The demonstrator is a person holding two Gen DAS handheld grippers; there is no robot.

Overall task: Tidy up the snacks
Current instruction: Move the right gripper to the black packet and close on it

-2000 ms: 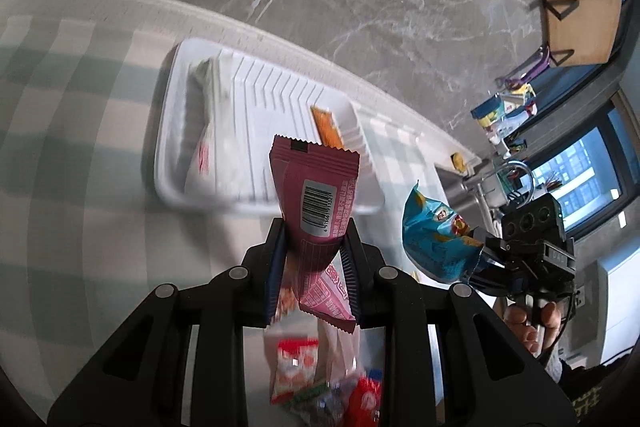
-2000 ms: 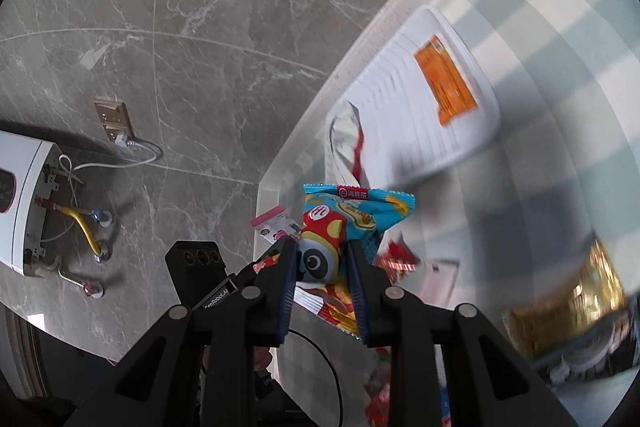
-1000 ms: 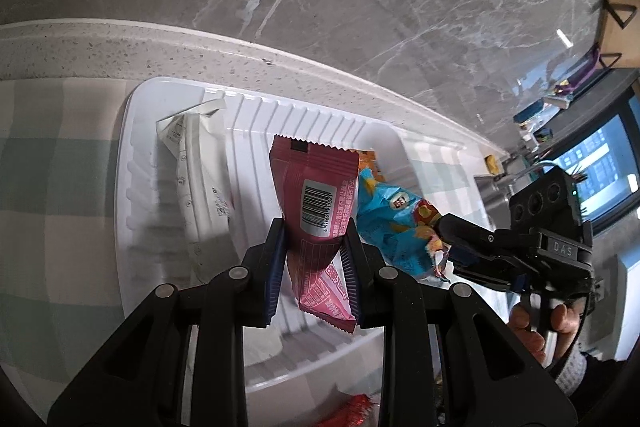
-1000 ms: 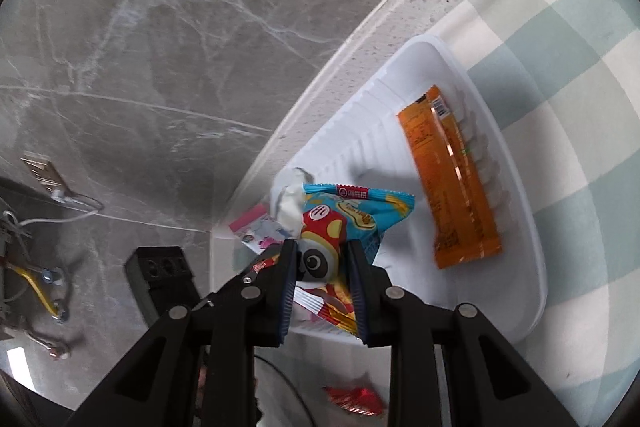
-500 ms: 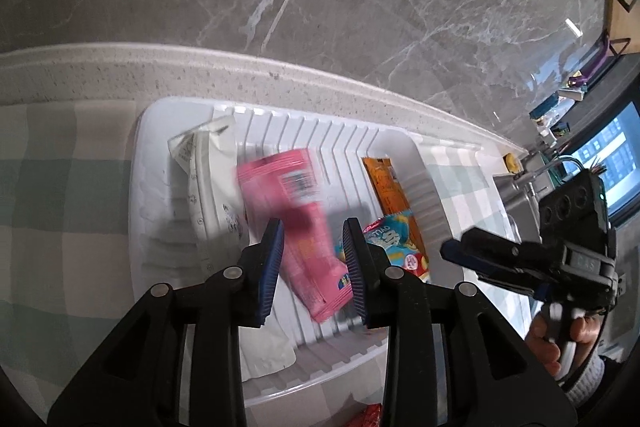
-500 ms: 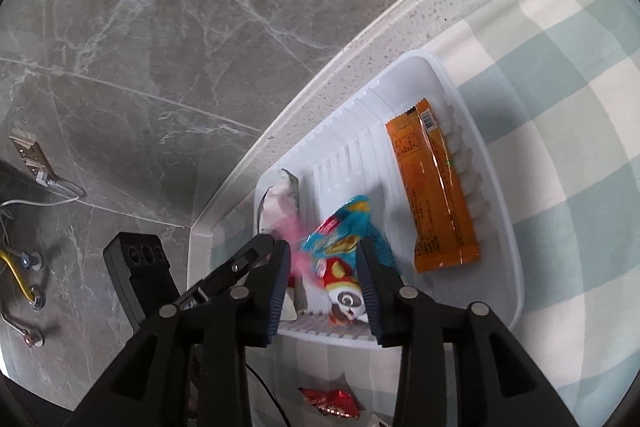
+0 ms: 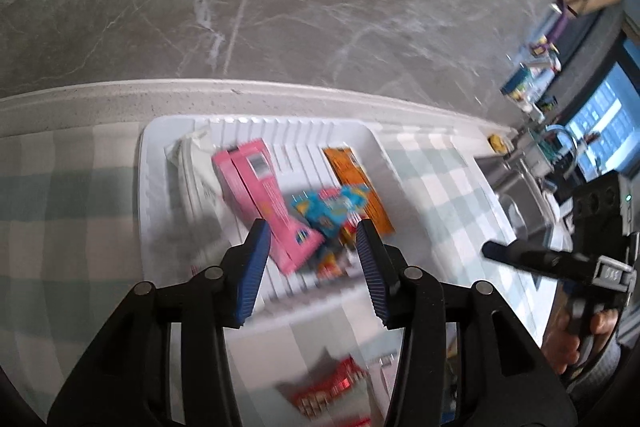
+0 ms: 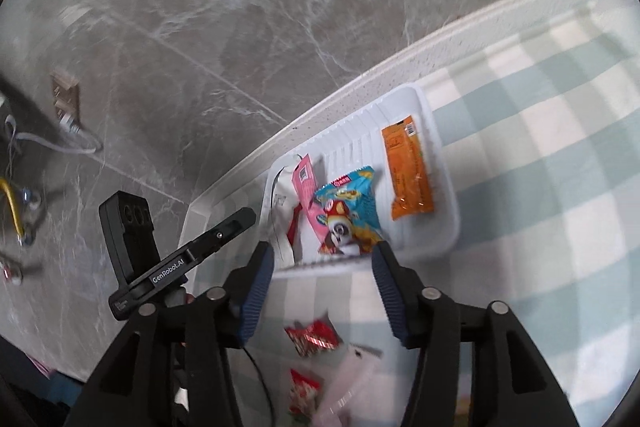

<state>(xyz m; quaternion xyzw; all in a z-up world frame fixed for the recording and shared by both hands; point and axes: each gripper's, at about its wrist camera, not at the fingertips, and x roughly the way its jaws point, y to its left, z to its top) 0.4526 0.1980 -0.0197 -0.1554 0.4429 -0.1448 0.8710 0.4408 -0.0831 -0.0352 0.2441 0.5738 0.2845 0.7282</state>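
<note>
A white ribbed tray [image 7: 156, 131] [image 8: 448, 195] lies on the checked cloth by the counter's back edge. In it lie a white packet [image 7: 196, 171] [image 8: 282, 195], a pink packet [image 7: 264, 199] [image 8: 305, 187], a blue cartoon packet [image 7: 332, 207] [image 8: 352, 211] and an orange bar [image 7: 354, 179] [image 8: 408, 175]. My left gripper [image 7: 310, 227] hangs above the tray's near side, its jaws opening, nothing between the pads. My right gripper [image 8: 322, 249] is likewise above the tray's near rim, jaws opening and empty. Each gripper shows in the other's view: the right gripper [image 7: 532, 257], the left gripper [image 8: 224, 227].
Loose red snack packets [image 7: 320, 387] [image 8: 312, 341] and a clear wrapper [image 8: 348, 379] lie on the cloth in front of the tray. A grey marble wall [image 7: 280, 7] rises behind the counter. A sink [image 7: 516, 203] lies at the right, with a person's hand [image 7: 568, 339] on the right gripper's handle.
Both grippers carried their packets over the tray and let go: the pink and blue packets now lie in it. Both pairs of jaws have widened and both grippers have lifted and drawn back.
</note>
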